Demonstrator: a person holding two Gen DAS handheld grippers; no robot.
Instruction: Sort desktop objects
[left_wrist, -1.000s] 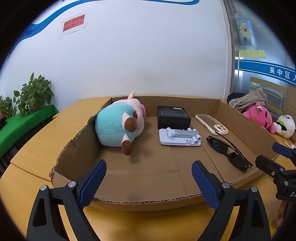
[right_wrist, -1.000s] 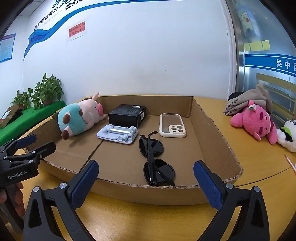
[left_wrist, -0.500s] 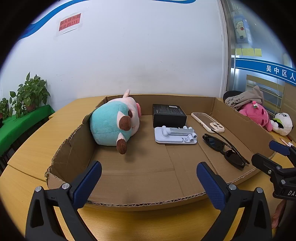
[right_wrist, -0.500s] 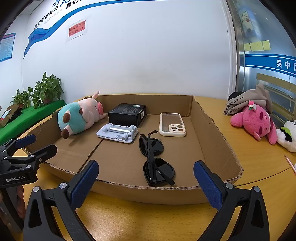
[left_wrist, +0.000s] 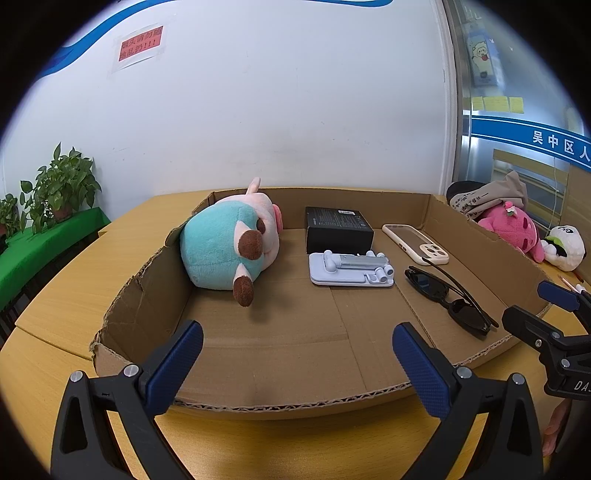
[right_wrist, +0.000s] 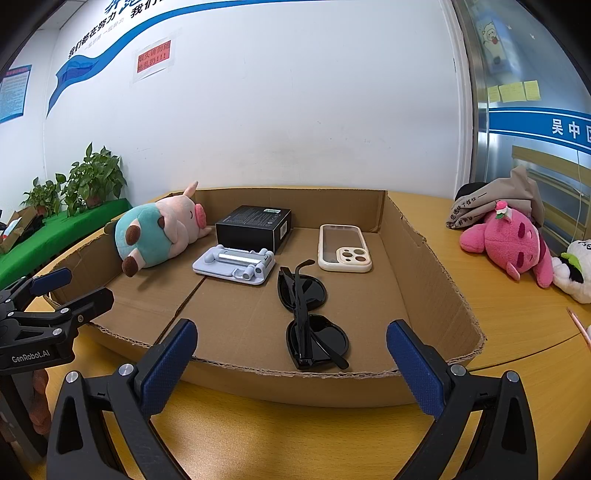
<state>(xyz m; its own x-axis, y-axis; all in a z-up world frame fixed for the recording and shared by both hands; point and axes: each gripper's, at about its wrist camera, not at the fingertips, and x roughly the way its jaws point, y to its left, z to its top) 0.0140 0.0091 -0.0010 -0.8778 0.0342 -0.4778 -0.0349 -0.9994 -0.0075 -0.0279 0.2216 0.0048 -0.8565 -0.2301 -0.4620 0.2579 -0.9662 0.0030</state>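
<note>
1. An office or public service room: a white wall carries a blue wave-shaped banner with Chinese characters (right_wrist: 110, 48) and a red printed notice (right_wrist: 153, 56).
2. Yellow sticky notes (right_wrist: 513, 91) dot a glass partition.
3. Potted green plants (right_wrist: 94, 177) line a green ledge beside the yellow wooden desk (right_wrist: 517, 325).

tray (right_wrist: 436, 266): plush (right_wrist: 155, 236) left | box (right_wrist: 255, 227) behind stand (right_wrist: 234, 264) | sunglasses (right_wrist: 310, 317) right

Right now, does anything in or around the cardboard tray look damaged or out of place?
The cardboard tray has ragged, torn wall edges, worst along the left wall. The sunglasses lie unfolded. Otherwise the items sit neatly, and both grippers are open and empty.
</note>
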